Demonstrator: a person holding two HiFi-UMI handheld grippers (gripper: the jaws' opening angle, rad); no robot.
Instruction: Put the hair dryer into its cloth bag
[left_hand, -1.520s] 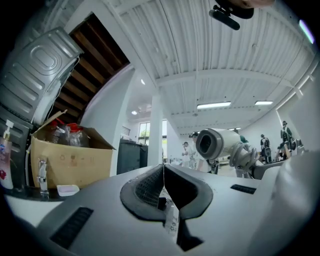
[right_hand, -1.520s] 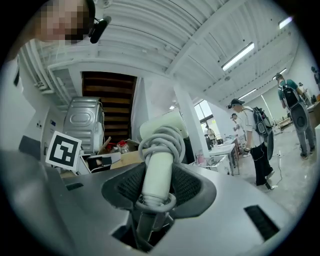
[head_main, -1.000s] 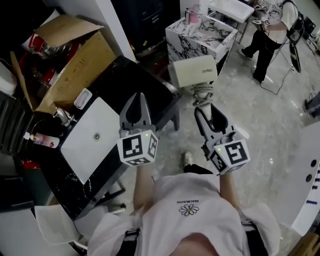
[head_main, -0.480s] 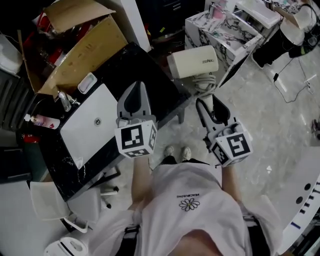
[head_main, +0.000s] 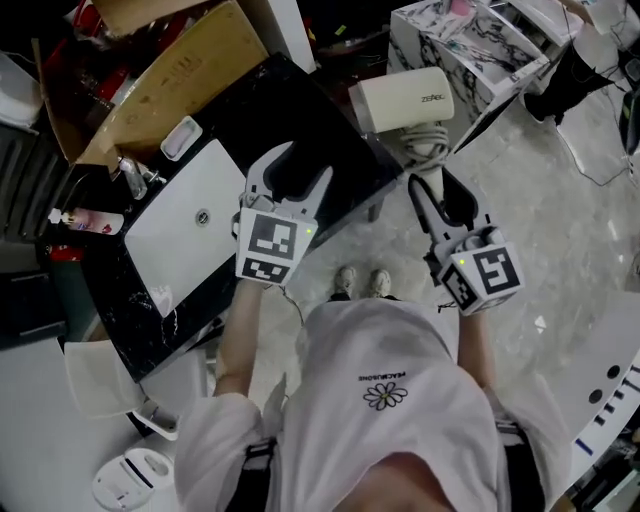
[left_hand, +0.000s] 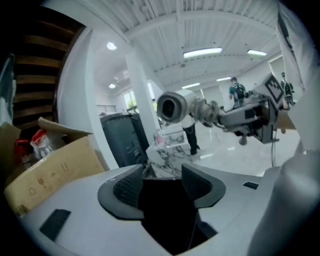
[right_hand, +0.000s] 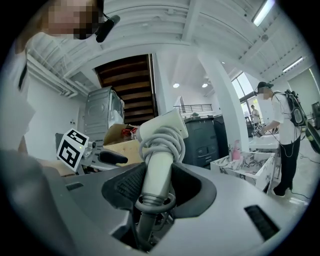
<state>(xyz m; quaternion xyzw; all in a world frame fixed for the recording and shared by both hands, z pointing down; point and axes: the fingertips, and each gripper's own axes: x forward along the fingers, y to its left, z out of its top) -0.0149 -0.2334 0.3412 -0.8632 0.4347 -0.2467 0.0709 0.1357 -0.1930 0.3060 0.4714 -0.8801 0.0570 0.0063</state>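
Shoes (head_main: 361, 283) of the person stand on the pale floor (head_main: 560, 250), close to the edge of a black counter (head_main: 330, 150). Over this edge hangs the left gripper (head_main: 290, 178). Its jaws are opening and nothing is between them. To its left a white sink (head_main: 190, 235) is set in the counter. Only the drain shows inside, and a faucet (head_main: 132, 180) and a pink bottle (head_main: 88, 220) stand beside it.

The right gripper (head_main: 432, 190) is clamped on the handle of the hair dryer (head_main: 405, 98), where the cord (head_main: 428, 150) is wound around. The hair dryer is in the air, just past the counter's right edge. Its handle runs along the jaws, away from the person. Its barrel lies across the far end, long axis left to right, with the round mouth toward the left gripper.

Behind the counter an open cardboard box (head_main: 170, 85) holds red things (left_hand: 22, 147). Farther right stands a marble-patterned cabinet (head_main: 480, 55).
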